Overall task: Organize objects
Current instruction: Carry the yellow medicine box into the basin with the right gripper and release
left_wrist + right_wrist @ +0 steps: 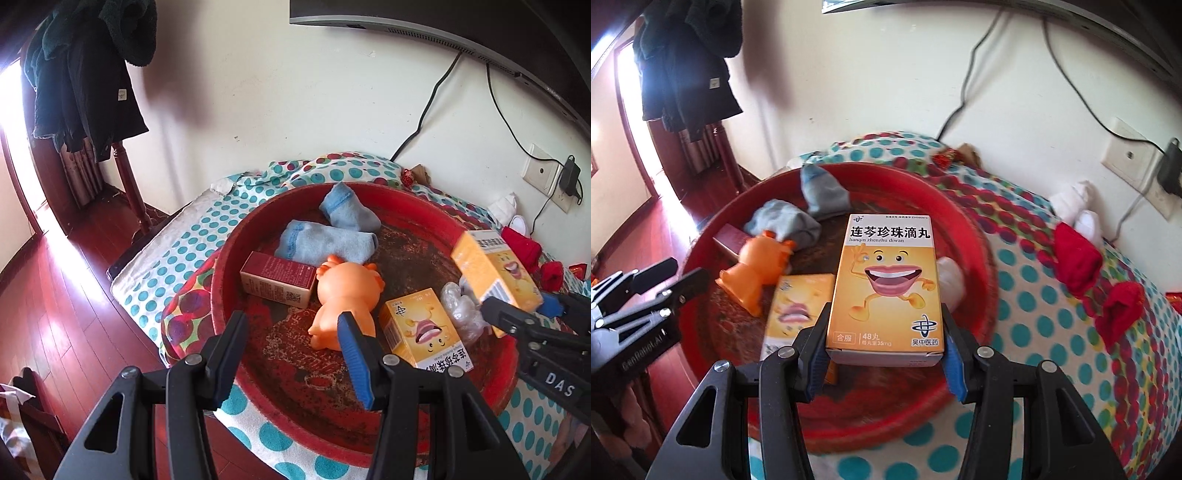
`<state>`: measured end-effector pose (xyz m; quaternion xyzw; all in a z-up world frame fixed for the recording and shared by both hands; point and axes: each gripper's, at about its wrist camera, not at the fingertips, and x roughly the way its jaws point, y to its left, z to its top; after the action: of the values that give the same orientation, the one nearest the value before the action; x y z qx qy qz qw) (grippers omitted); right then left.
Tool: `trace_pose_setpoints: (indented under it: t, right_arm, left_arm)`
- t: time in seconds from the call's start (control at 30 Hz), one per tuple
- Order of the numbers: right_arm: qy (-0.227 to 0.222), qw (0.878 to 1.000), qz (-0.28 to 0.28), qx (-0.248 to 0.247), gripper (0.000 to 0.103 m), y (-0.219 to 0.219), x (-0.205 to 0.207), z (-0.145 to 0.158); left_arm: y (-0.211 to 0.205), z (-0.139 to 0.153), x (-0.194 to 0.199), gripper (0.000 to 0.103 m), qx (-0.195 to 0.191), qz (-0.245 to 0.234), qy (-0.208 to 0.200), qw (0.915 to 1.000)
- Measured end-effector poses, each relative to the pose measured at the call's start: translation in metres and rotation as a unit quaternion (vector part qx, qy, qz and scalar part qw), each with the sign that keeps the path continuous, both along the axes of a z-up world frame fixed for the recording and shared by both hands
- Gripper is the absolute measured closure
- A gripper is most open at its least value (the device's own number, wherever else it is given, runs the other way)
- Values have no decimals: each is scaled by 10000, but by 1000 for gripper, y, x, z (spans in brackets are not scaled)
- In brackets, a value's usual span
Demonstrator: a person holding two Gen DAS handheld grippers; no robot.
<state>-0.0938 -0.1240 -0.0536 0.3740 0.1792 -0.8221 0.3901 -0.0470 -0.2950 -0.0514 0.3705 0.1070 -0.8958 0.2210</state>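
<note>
While the right claw clamps the lower end of a yellow medicine box above the red round tray, the left claw hangs wide and empty over the tray's near rim. In the tray lie a second yellow medicine box, an orange toy figure just beside it, a dark red carton, two light blue socks and a crumpled clear plastic bag. The tray rests on a polka-dot cloth; two red socks lie on it, outside the tray.
</note>
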Motion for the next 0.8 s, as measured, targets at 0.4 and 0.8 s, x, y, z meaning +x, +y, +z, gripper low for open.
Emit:
trace_pose_setpoints:
  t: [0.4, 0.8]
  right_arm:
    - [-176, 9991, 248, 297, 55, -51, -1, -19]
    - [-77, 9993, 317, 197, 41, -46, 4, -17]
  left_arm:
    - [-11, -1, 2, 51, 212, 105, 72, 9997]
    - [-14, -6, -1, 51, 379, 111, -17, 9992]
